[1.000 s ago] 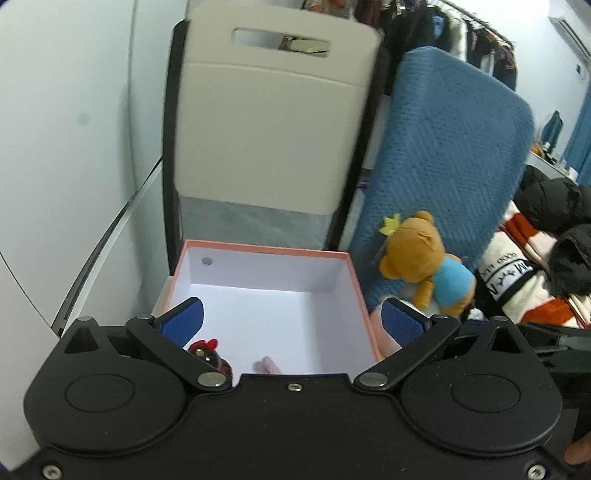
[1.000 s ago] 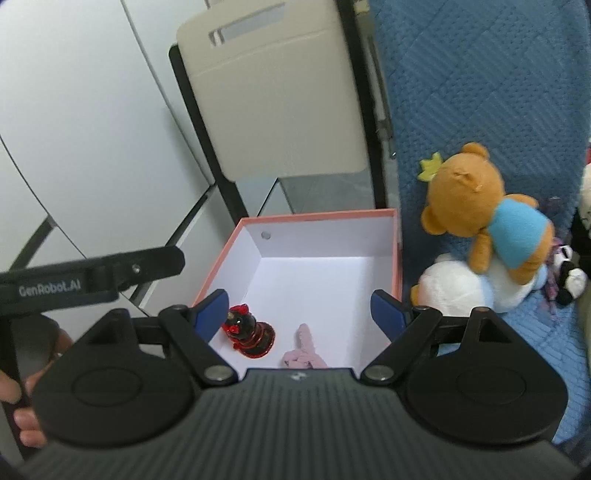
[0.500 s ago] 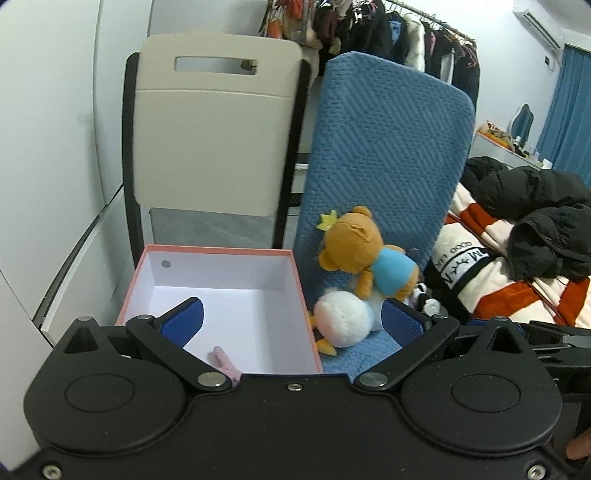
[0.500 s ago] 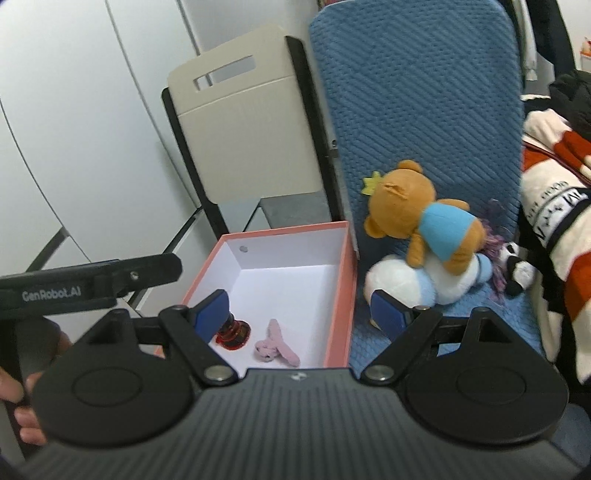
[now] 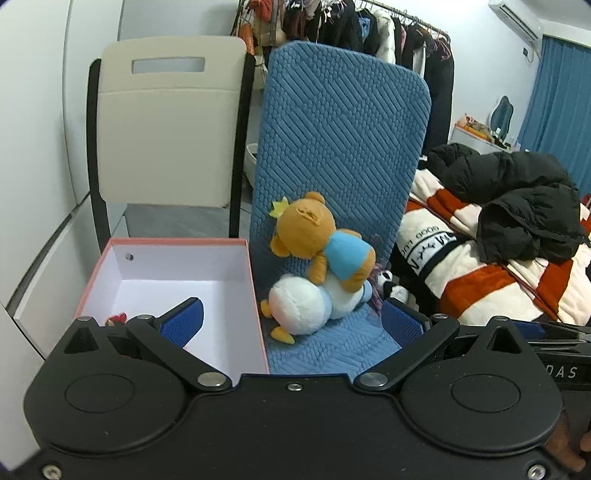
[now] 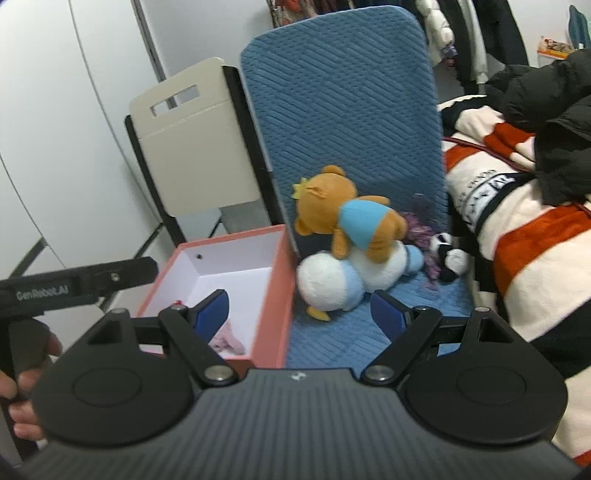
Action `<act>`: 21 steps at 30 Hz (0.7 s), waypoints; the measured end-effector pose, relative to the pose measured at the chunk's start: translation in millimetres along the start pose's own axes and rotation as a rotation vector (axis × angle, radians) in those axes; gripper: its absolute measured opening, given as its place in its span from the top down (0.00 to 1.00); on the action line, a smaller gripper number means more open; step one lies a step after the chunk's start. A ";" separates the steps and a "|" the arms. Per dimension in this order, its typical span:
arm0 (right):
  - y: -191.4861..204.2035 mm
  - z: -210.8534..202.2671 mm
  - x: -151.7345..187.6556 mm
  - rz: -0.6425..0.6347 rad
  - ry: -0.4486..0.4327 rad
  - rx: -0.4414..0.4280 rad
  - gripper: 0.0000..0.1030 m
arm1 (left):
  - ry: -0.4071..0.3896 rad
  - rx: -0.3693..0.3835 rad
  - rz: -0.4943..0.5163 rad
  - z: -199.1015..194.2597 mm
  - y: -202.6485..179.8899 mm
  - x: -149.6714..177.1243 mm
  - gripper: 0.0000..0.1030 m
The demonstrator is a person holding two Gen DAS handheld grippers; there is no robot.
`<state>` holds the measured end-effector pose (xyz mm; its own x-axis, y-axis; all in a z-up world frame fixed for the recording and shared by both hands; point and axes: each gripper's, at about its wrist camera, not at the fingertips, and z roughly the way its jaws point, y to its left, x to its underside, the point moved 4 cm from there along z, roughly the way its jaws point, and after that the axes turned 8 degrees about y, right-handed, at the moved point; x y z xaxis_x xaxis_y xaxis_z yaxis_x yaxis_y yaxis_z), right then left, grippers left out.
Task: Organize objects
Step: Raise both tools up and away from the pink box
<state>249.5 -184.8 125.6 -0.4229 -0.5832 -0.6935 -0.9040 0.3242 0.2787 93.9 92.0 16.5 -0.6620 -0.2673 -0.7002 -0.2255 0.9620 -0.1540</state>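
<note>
A pink-rimmed white box [image 5: 177, 273] [image 6: 236, 266] sits left of a blue chair [image 5: 340, 155] [image 6: 343, 122]. Inside it lie a red figure [image 5: 117, 318] and a pink plush piece [image 6: 227, 341]. On the chair seat a brown bear in a blue shirt [image 5: 321, 243] [image 6: 351, 218] lies on a white plush duck [image 5: 306, 302] [image 6: 340, 280]; a small panda [image 6: 448, 258] and a purple toy [image 6: 419, 229] lie beside them. My left gripper [image 5: 291, 319] is open and empty, in front of the duck. My right gripper [image 6: 301, 308] is open and empty, also facing the duck.
A beige folding chair [image 5: 170, 129] stands behind the box against a white wall. A bed with a striped blanket [image 5: 480, 266] and a black jacket [image 5: 517, 195] lies to the right. A clothes rack [image 5: 369, 22] stands behind. The left tool's handle [image 6: 74, 284] shows at the left of the right wrist view.
Both grippers have pulled back from over the box and swung right toward the chair. The plush toys now sit between the fingers in both views. Both stay open.
</note>
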 end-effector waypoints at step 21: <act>-81.0 0.8 63.7 0.112 -0.079 0.035 0.17 | 0.048 0.041 0.066 43.0 -59.8 63.9 0.00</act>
<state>295.8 -247.6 58.4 -0.5139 -0.4817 -0.7099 -0.8480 0.4105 0.3353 95.9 19.8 -49.0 -0.7082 -0.2048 -0.6756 -0.1515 0.9788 -0.1379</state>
